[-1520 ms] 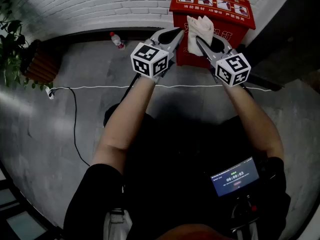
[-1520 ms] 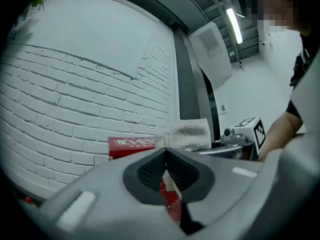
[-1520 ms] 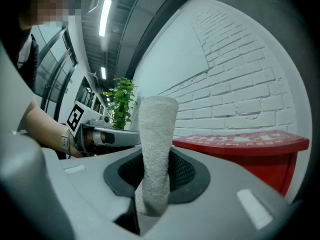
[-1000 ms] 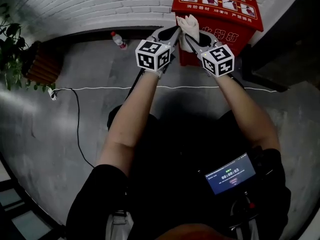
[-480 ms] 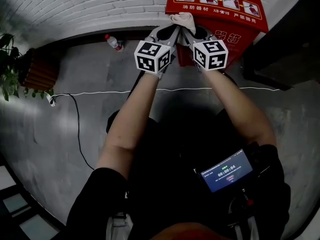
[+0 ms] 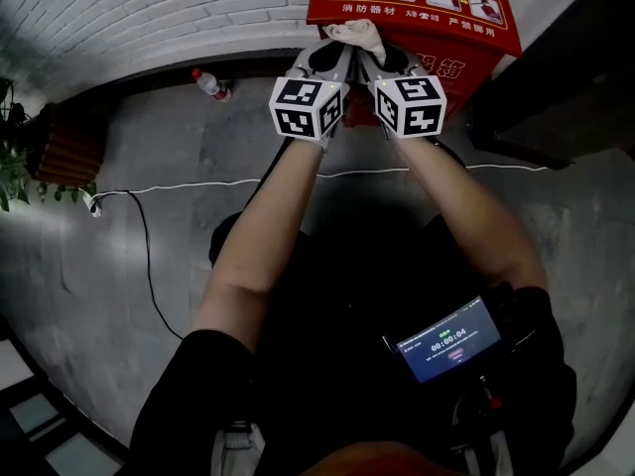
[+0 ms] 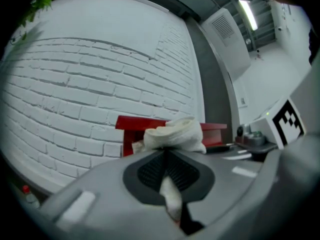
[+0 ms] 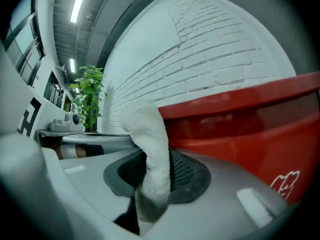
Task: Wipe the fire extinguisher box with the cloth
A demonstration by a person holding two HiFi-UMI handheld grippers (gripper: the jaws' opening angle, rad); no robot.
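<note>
The red fire extinguisher box point(image 6: 451, 28) stands against the white brick wall, its lid printed with pictures. A white cloth point(image 6: 355, 35) lies bunched at the front left edge of the lid. My left gripper point(image 6: 339, 56) and right gripper point(image 6: 365, 58) sit side by side, both shut on the cloth. In the left gripper view the cloth point(image 7: 172, 134) bulges out above the closed jaws in front of the red box point(image 7: 130, 129). In the right gripper view the cloth point(image 8: 152, 154) hangs between the jaws beside the red box point(image 8: 250, 129).
A plastic bottle point(image 6: 209, 84) with a red cap lies on the grey floor by the wall. A white cable point(image 6: 189, 186) runs across the floor. A potted plant point(image 6: 30, 157) stands at the left. A dark opening point(image 6: 556, 77) lies right of the box.
Both grippers have drawn together and moved up the box front to the lid's front edge, carrying the cloth with them. The left gripper has come in to clamp the cloth too.
</note>
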